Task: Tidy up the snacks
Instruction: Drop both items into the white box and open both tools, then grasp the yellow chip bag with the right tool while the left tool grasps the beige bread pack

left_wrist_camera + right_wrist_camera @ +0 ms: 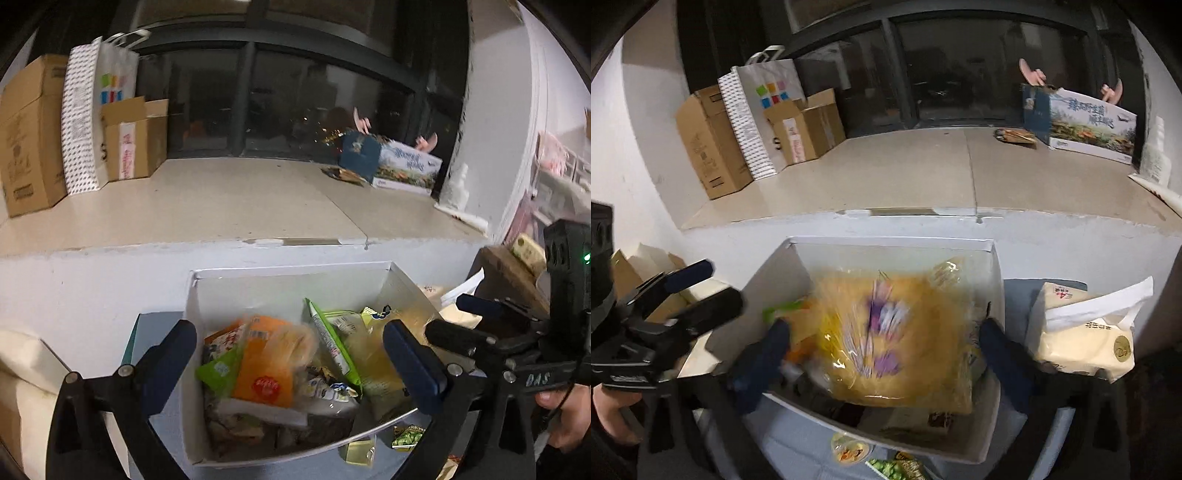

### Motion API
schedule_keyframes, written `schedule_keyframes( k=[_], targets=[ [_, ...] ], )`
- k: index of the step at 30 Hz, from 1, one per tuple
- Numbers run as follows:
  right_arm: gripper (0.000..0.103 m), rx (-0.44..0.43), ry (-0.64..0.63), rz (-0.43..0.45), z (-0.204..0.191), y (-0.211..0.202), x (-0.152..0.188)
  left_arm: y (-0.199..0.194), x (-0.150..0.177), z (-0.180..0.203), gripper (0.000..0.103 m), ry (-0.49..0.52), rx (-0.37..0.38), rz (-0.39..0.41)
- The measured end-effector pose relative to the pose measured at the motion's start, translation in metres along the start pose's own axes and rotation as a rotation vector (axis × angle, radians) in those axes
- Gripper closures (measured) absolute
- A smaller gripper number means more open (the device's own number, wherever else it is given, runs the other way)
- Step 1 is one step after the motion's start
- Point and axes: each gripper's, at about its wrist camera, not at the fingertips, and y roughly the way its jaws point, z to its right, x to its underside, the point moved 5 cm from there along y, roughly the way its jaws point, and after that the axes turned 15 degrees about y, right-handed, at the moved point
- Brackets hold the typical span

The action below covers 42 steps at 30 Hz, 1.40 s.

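Nearest to me, on the grey surface just in front of the white box (pixel 192 369), lie a few loose pieces: a small green packet (pixel 408 436) and a pale yellow one (pixel 360 450) beside it, and from my right wrist I see a little round cup with an orange lid (pixel 849 451) next to a green pack (pixel 884 469). My left tongs (pixel 288 350) hang over the box with their fingers spread wide, gripping nothing — between them I look down on the snacks piled inside: an orange packet (pixel 266 373) in the middle, a green pouch (pixel 219 371) to its left, a long green-edged packet (pixel 330 343) standing tilted to its right, and a clear yellowish bag (pixel 380 354) against the right wall. My right tongs (pixel 882 347) are also over the box, their fingers set on either side of a big yellow bag (pixel 894 332) with purple print; it is blurred, and I cannot tell whether the pads truly clamp it. To the right of the box stands a cream pack with a white handle (pixel 1082 325). Beyond the box rises a white ledge (pixel 207 206); at its far left sit cardboard boxes (pixel 33 133) and a dotted paper bag (pixel 83 118), at its far right a printed blue carton (pixel 399 166) — all before a dark window (pixel 295 103).
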Motion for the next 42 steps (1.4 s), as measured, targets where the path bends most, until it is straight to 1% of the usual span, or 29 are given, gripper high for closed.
schedule_keyframes(
  k=[2, 3, 5, 9, 12, 15, 18, 20, 22, 23, 24, 26, 27, 29, 31, 34, 37, 38, 40, 42],
  targets=[
    [0.0, -0.028, 0.019, 0.008, 0.007, -0.001, 0.0, -0.004, 0.006, -0.005, 0.0, -0.002, -0.013, -0.002],
    [0.0, -0.026, 0.023, 0.01, 0.01, 0.001, -0.003, -0.006, 0.01, -0.007, 0.0, -0.009, -0.019, -0.006],
    [0.0, -0.021, 0.03, 0.025, 0.012, -0.004, -0.003, -0.014, 0.016, -0.011, 0.0, -0.027, -0.008, 0.001],
    [0.0, -0.067, 0.001, 0.074, 0.007, -0.031, 0.003, -0.04, 0.029, -0.015, 0.0, -0.051, -0.016, 0.031],
    [0.0, -0.095, -0.038, 0.118, 0.0, -0.061, 0.014, -0.065, 0.041, -0.008, 0.0, -0.053, -0.002, 0.061],
    [0.0, -0.14, -0.076, 0.158, -0.005, -0.096, 0.037, -0.096, 0.056, 0.009, 0.0, -0.039, 0.014, 0.1],
    [0.0, -0.158, -0.105, 0.194, -0.006, -0.124, 0.063, -0.129, 0.077, 0.031, 0.0, -0.01, 0.027, 0.131],
    [0.0, -0.146, -0.135, 0.199, -0.004, -0.139, 0.087, -0.148, 0.093, 0.043, 0.0, -0.007, 0.021, 0.147],
    [0.0, -0.107, -0.164, 0.197, 0.001, -0.147, 0.116, -0.164, 0.112, 0.056, 0.0, -0.005, 0.032, 0.148],
    [0.0, -0.076, -0.165, 0.182, 0.005, -0.147, 0.129, -0.171, 0.122, 0.061, 0.0, -0.006, 0.018, 0.147],
    [0.0, -0.035, -0.171, 0.144, 0.009, -0.143, 0.148, -0.176, 0.129, 0.065, 0.0, -0.005, 0.006, 0.142],
    [0.0, 0.008, -0.161, 0.078, 0.016, -0.133, 0.177, -0.186, 0.145, 0.072, 0.0, -0.009, -0.006, 0.133],
    [0.0, 0.019, -0.156, 0.054, 0.017, -0.128, 0.187, -0.191, 0.154, 0.075, 0.0, -0.02, -0.012, 0.126],
    [0.0, 0.048, -0.172, -0.024, 0.017, -0.112, 0.214, -0.197, 0.165, 0.079, 0.0, -0.035, -0.005, 0.111],
    [0.0, 0.094, -0.195, -0.054, 0.015, -0.099, 0.23, -0.204, 0.175, 0.083, 0.0, -0.046, -0.007, 0.105],
    [0.0, 0.11, -0.251, -0.094, 0.001, -0.077, 0.236, -0.21, 0.185, 0.084, 0.0, -0.05, -0.011, 0.094],
    [0.0, 0.148, -0.286, -0.109, -0.012, -0.052, 0.23, -0.21, 0.191, 0.08, 0.0, -0.078, -0.007, 0.087],
    [0.0, 0.156, -0.286, -0.132, -0.015, -0.041, 0.229, -0.209, 0.192, 0.079, 0.0, -0.086, -0.006, 0.087],
    [0.0, 0.211, -0.29, -0.178, -0.019, -0.017, 0.227, -0.207, 0.193, 0.076, 0.0, -0.099, -0.002, 0.082],
    [0.0, 0.219, -0.292, -0.222, -0.022, 0.002, 0.228, -0.206, 0.196, 0.074, 0.0, -0.113, -0.006, 0.077]
  ],
)
